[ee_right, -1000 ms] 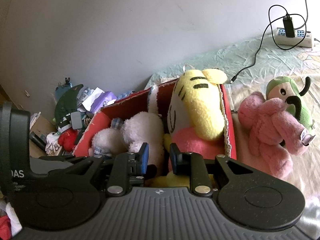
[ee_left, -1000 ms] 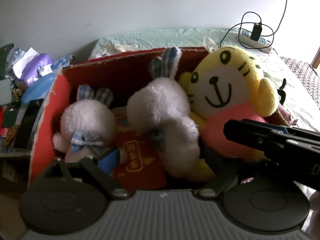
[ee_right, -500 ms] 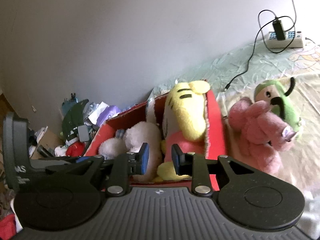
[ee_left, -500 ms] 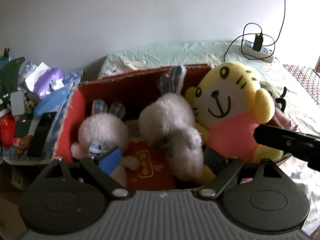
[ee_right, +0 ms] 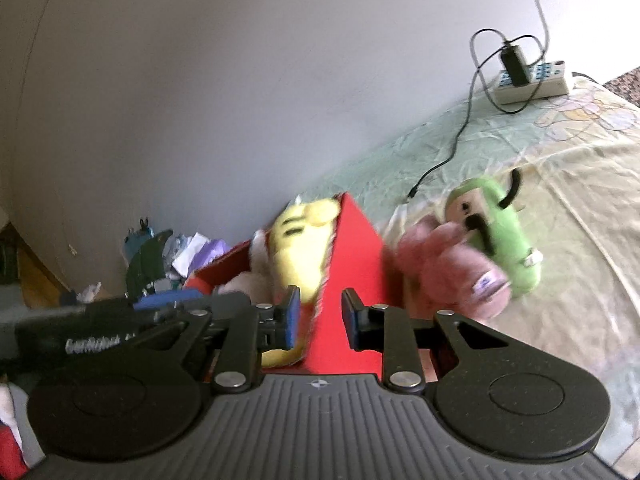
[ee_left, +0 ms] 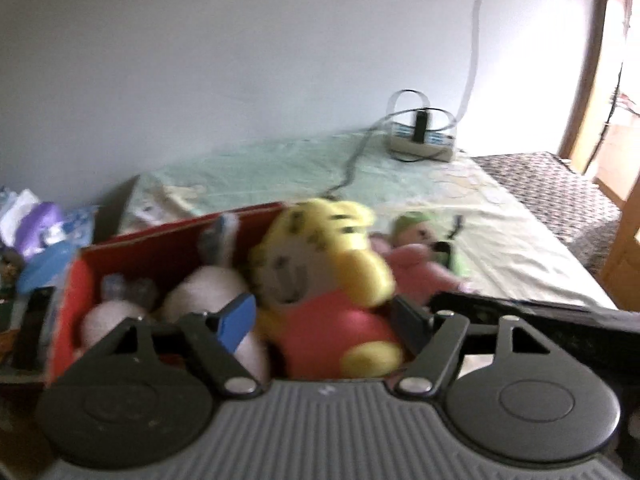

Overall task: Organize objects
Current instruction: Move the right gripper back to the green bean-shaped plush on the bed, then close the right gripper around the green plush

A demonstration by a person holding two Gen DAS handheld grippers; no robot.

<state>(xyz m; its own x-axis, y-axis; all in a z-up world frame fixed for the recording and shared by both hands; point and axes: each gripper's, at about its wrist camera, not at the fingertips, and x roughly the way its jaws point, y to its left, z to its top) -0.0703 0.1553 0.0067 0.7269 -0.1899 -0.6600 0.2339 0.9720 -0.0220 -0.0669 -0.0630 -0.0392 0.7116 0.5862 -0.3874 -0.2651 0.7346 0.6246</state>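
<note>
A red cardboard box (ee_left: pixel 76 280) (ee_right: pixel 352 256) on the bed holds two white plush bunnies (ee_left: pixel 200 296) and a yellow tiger plush in a pink shirt (ee_left: pixel 320 272) (ee_right: pixel 300 240). A pink plush (ee_right: pixel 448 272) (ee_left: pixel 420 268) and a green plush (ee_right: pixel 496 232) (ee_left: pixel 412 228) lie on the sheet right of the box. My left gripper (ee_left: pixel 324 324) is open and empty, in front of the box. My right gripper (ee_right: pixel 320 320) is open and empty, near the box's right wall. Both views are blurred.
A white power strip (ee_left: pixel 424 144) (ee_right: pixel 532 80) with a charger and black cable lies at the back of the bed by the wall. Clutter with a purple pack (ee_left: pixel 40 224) (ee_right: pixel 208 252) is piled left of the box. A wooden door frame (ee_left: pixel 624 240) stands at the right.
Both grippers have pulled back and up from the box, so the toys look smaller and lower. The right gripper's jaws have opened wider and it has swung toward the pink and green plushes.
</note>
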